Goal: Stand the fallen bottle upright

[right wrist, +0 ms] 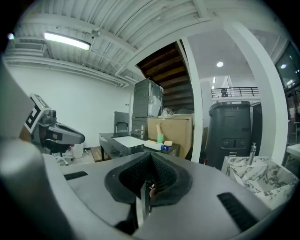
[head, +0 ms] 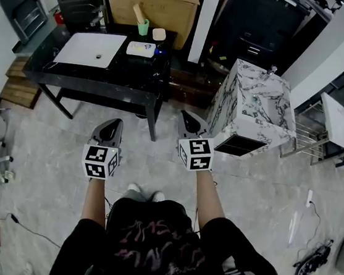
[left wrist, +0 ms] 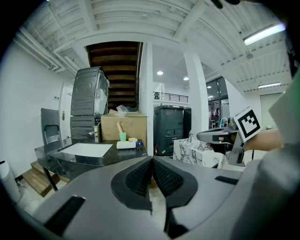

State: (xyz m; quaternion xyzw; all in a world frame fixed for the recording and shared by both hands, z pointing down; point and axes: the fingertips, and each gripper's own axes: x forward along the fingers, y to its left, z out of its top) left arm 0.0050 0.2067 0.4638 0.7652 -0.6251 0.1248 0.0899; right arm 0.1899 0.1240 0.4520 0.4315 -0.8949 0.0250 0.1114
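Note:
The fallen bottle, white with a blue cap, lies on its side on the black table at the far side of the room. It also shows small in the left gripper view as bottle and in the right gripper view as bottle. My left gripper and right gripper are held side by side in front of the person, well short of the table. Both point toward it. The left gripper is shut and the right gripper is shut, each with nothing in it.
On the table sit a white inset basin, a green cup with a wooden handle in it, and a small beige object. A marble-patterned sink block stands on the floor to the right. A cardboard box is behind the table.

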